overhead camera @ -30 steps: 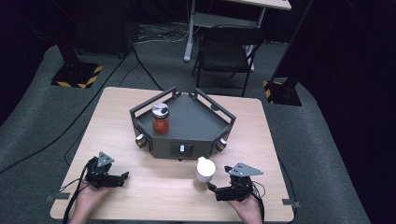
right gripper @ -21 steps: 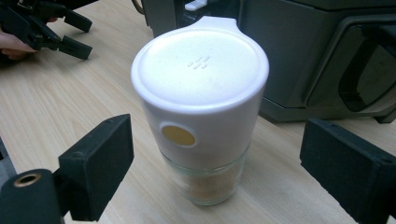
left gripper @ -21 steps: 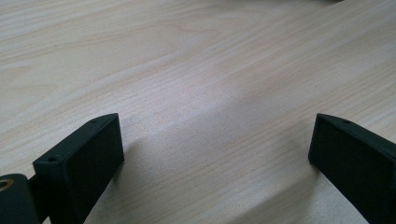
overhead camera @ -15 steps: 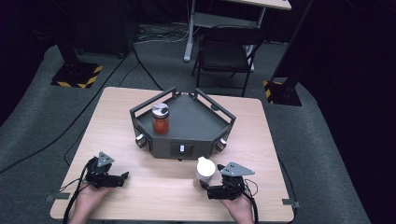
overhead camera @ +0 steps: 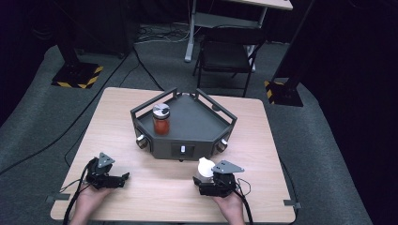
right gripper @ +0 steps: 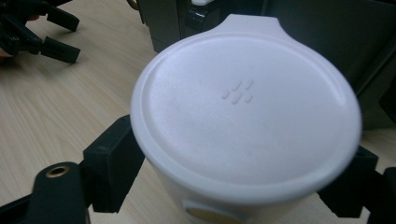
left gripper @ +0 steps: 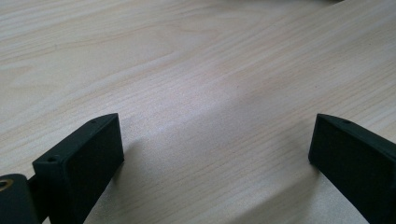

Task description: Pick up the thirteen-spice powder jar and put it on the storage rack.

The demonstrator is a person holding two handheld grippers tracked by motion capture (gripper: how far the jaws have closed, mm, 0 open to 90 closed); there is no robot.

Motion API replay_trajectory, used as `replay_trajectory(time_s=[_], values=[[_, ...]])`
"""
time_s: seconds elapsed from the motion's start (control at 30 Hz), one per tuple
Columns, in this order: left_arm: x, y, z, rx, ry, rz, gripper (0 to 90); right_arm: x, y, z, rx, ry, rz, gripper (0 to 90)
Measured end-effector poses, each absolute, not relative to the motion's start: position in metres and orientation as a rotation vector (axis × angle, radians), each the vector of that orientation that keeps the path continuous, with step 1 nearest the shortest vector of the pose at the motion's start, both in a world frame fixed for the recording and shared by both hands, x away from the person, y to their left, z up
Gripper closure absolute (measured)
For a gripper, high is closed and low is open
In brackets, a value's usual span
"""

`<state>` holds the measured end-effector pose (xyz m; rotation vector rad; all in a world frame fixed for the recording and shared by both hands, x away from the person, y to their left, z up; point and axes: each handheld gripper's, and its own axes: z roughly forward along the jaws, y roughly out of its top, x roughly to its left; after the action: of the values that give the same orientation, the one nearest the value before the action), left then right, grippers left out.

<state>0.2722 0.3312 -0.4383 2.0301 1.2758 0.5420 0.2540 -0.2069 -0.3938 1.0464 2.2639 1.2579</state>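
Jaws astride white tub, jar – tray

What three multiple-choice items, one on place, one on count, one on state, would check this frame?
1. Where does the red jar stand?
A. on the bare table
B. on the dark tray
C. in the left claw

2. How many claws are on the table?
A. one
B. two
C. three

3. What is between the jaws of the right claw?
A. nothing
B. the red jar
C. the white tub

Key: 1 B, the jar sits inside the tray's rails. 2 B, the left claw and the right one. 3 C, the jaws flank the tub; contact is unclear.
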Motion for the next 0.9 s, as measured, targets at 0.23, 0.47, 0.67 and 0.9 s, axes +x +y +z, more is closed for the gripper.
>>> replay_trajectory(time_s=[0.23, 0.47, 0.67, 0.9], values=[[0.272, 0.331, -0.438, 2.030, 1.276, 0.541, 2.4, 0.256, -0.202, -0.388, 1.039, 2.267, 1.200, 29.3], [0.273, 0.331, -0.438, 2.030, 1.276, 0.541, 2.3, 0.260, -0.198, -0.381, 1.049, 2.290, 1.167, 29.5], [0.272, 0.331, -0.438, 2.030, 1.276, 0.541, 2.4, 0.259, -0.200, -0.373, 1.040, 2.283, 1.180, 29.6], [0.273, 0.331, -0.438, 2.031, 1.276, 0.541, 2.3, 0.258, -0.208, -0.356, 1.040, 2.275, 1.184, 29.6]])
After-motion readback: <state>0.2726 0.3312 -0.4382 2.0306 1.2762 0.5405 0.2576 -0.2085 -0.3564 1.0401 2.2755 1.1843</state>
